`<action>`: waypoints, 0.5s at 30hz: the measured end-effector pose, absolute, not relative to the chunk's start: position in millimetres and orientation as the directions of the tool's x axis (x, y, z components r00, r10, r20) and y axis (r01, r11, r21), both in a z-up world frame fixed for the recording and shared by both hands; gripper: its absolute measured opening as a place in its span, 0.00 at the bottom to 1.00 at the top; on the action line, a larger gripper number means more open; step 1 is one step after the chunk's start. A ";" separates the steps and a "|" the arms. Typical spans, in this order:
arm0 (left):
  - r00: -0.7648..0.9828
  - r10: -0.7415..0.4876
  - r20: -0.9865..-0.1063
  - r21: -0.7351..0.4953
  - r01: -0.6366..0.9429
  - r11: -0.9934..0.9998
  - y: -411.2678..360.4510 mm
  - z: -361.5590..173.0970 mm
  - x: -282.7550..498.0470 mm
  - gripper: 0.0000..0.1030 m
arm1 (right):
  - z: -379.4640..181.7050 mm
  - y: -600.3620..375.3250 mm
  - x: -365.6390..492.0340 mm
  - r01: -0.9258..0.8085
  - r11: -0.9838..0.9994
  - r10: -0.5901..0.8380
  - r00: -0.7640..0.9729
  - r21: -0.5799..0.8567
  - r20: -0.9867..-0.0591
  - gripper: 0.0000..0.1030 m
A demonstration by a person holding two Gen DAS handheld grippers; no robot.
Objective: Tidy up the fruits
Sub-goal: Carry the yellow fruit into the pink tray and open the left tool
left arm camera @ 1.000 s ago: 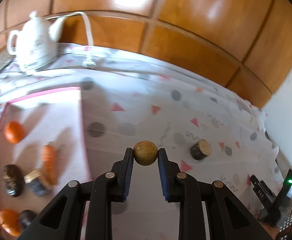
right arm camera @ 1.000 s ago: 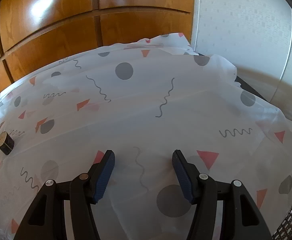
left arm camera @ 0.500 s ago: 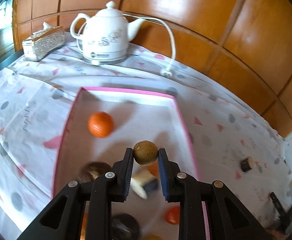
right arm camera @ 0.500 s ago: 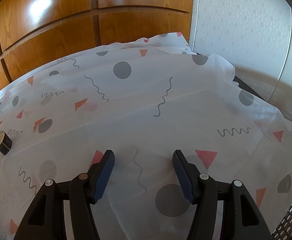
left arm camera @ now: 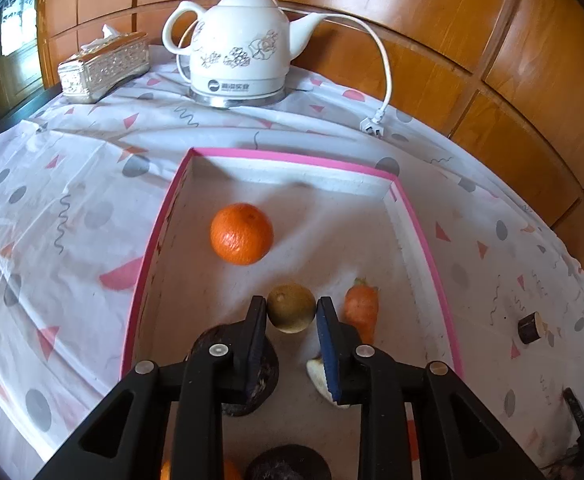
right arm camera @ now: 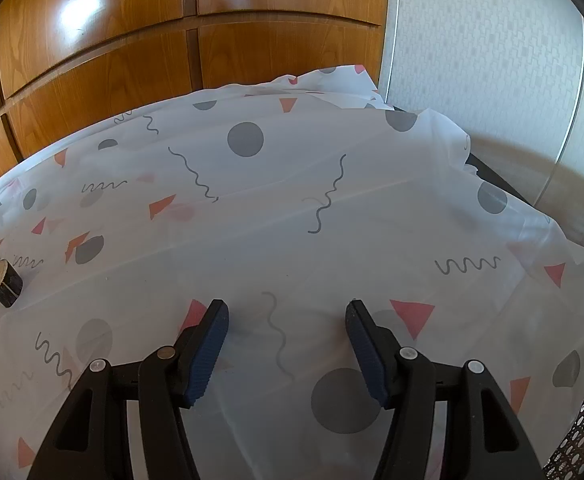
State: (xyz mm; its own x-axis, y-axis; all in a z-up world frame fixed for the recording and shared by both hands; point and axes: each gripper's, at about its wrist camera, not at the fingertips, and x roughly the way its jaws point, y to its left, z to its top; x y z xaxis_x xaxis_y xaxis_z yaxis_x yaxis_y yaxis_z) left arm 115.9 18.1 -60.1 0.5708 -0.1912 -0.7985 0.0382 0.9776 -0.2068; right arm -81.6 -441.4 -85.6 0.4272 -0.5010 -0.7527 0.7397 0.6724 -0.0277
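While the left gripper (left arm camera: 292, 314) clamps a small round brownish-green fruit (left arm camera: 291, 307) between its blue pads (left arm camera: 329, 344), that fruit hangs above the floor of the pink-rimmed tray (left arm camera: 292, 157), with nothing in the left wrist view showing how high it is. Beyond the fingertips lies an orange (left arm camera: 241, 233); just outside the right finger lies a carrot (left arm camera: 361, 308). Under the left finger sits a dark round item (left arm camera: 269, 364), and under the right finger a pale wedge-shaped piece (left arm camera: 316, 372), both partly hidden. Another dark item (left arm camera: 287, 465) shows at the base of the fingers.

Risk, as judged from this position: the fruit is round and smooth-looking, so a release from height could send it rolling into the orange or the carrot, or bouncing toward the low tray wall. Descending straight down may press the fingers onto the items beneath them. A partial opening could let the fruit slip sideways off one pad.

The right gripper (right arm camera: 285, 342) hangs with its fingers spread wide and nothing between them, over the patterned tablecloth (right arm camera: 292, 208). Far beyond its left finger rests a short dark cylinder (right arm camera: 5, 284) with a pale end, apart from the tray. A kettle (left arm camera: 237, 46) and tissue box (left arm camera: 103, 66) stand well beyond the tray.
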 end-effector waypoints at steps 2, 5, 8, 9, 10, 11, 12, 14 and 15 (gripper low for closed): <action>0.580 -0.179 -0.795 -0.193 0.038 0.980 16.5 -58.1 112.5 0.29 | -85.5 -441.4 -81.5 0.740 0.672 -0.501 0.427 -0.027 -0.753 0.60; 0.594 -0.175 -0.786 -0.191 0.036 0.981 16.1 -52.6 106.7 0.31 | -85.5 -441.4 -81.5 0.740 0.673 -0.500 0.428 -0.027 -0.753 0.60; 0.613 -0.173 -0.771 -0.190 0.039 0.981 16.7 -45.4 98.6 0.31 | -85.4 -441.4 -81.6 0.739 0.673 -0.500 0.428 -0.027 -0.753 0.60; 0.618 -0.175 -0.766 -0.191 0.041 0.981 16.8 -42.9 95.7 0.32 | -85.5 -441.4 -81.6 0.739 0.673 -0.500 0.428 -0.027 -0.753 0.60; 0.624 -0.177 -0.761 -0.191 0.045 0.981 16.8 -40.1 92.0 0.32 | -85.4 -441.4 -81.6 0.739 0.673 -0.500 0.428 -0.027 -0.753 0.60; 0.628 -0.178 -0.758 -0.191 0.047 0.980 16.8 -38.2 89.3 0.34 | -85.3 -441.5 -81.6 0.739 0.673 -0.500 0.428 -0.027 -0.753 0.60; 0.633 -0.180 -0.753 -0.192 0.050 0.980 17.0 -36.0 86.1 0.34 | -85.4 -441.4 -81.7 0.739 0.673 -0.500 0.428 -0.027 -0.753 0.60; 0.638 -0.189 -0.747 -0.200 0.056 0.978 17.2 -32.2 79.7 0.36 | -85.3 -441.5 -81.7 0.739 0.673 -0.500 0.428 -0.027 -0.753 0.60; 0.638 -0.192 -0.745 -0.203 0.057 0.978 16.8 -31.1 77.7 0.36 | -85.2 -441.5 -81.7 0.739 0.673 -0.500 0.428 -0.027 -0.753 0.60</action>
